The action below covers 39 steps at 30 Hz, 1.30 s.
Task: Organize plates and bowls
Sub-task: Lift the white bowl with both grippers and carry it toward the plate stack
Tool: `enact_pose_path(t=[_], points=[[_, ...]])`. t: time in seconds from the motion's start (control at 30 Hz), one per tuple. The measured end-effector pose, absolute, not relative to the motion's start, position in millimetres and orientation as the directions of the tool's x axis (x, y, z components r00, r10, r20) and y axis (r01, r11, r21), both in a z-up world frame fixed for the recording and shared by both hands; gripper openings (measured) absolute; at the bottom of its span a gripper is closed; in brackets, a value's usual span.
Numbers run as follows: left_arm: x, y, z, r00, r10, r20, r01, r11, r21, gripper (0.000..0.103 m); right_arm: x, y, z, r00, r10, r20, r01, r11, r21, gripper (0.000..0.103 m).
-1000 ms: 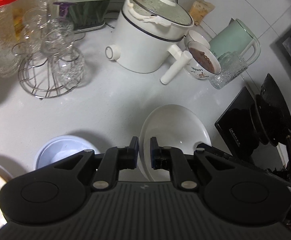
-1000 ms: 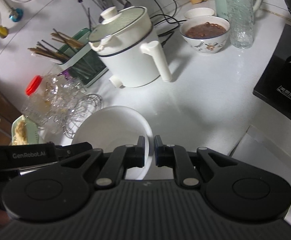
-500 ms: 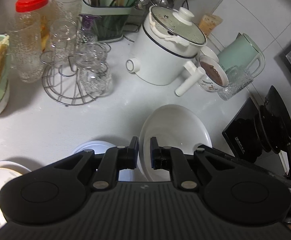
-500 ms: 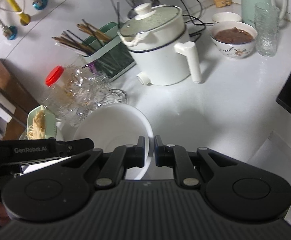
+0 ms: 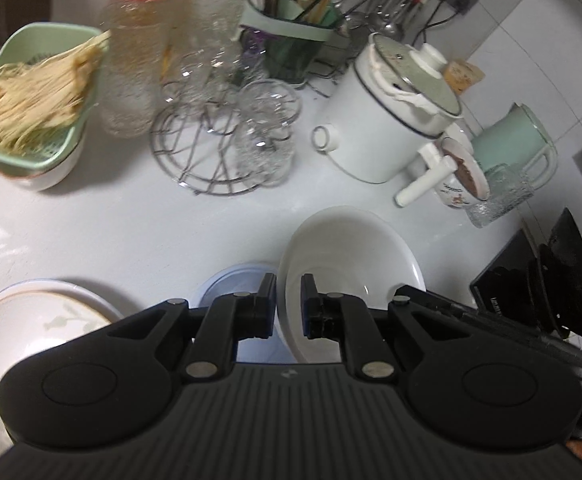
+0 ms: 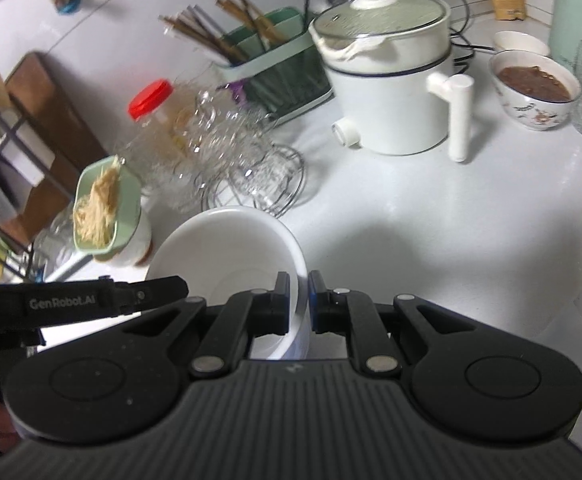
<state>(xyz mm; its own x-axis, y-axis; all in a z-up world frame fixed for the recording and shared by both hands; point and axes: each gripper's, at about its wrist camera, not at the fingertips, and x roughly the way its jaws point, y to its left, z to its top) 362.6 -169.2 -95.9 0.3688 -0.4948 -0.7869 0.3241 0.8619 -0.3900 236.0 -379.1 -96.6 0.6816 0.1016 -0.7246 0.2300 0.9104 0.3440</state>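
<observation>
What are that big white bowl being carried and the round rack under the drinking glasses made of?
The white bowl looks like glazed ceramic or porcelain: smooth, glossy, with soft highlights; melamine can't be ruled out. The rack looks like bare polished steel wire: thin, silvery, shiny rods. The glasses on it seem to be clear textured glass.

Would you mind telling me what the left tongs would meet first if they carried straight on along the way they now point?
The left tongs are already shut on the white bowl's rim. Past the bowl, the line probably reaches bare countertop short of the electric pot, though depth is unclear.
</observation>
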Motion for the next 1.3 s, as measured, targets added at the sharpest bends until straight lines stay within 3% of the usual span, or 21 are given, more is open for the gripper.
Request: enact_pose_path(t=[0.43,0.73,0.8,0.9,1.07,1.3], points=[[358.6,-152.2,-134.8,0.340,-0.420,-0.841,0.272,0.900,-0.339,0.013,253.3,-353.0,-135.7,0.582,0.119,-0.805,0.178,0.947,0.269,0.014],[366.5,-146.7,-135.6,0.332,-0.397,-0.856,0.278,0.908,-0.313,0.014,256.9,-349.2,-137.8,0.599,0.104,-0.794,0.150,0.959,0.239,0.014],[369.2,-145.7,-134.2,0.336,-0.394,-0.855,0.275,0.910,-0.311,0.023,256.4,-352.6,-134.8,0.608,0.109,-0.786,0.152,0.956,0.250,0.019],[374.2,-144.6,-132.2,0.349,-0.390,-0.852,0.271,0.913,-0.307,0.043,256.0,-359.1,-133.0,0.624,0.106,-0.774,0.165,0.951,0.263,0.039],[386.8,-150.5,-139.6,0.329,-0.401,-0.855,0.312,0.901,-0.303,0.049,262.9,-372.6,-147.3,0.603,0.146,-0.784,0.209,0.920,0.332,0.039],[406.1,-165.8,-165.0,0.260,-0.389,-0.884,0.354,0.890,-0.288,0.049,269.4,-380.0,-171.5,0.571,0.203,-0.796,0.268,0.870,0.414,0.039]])
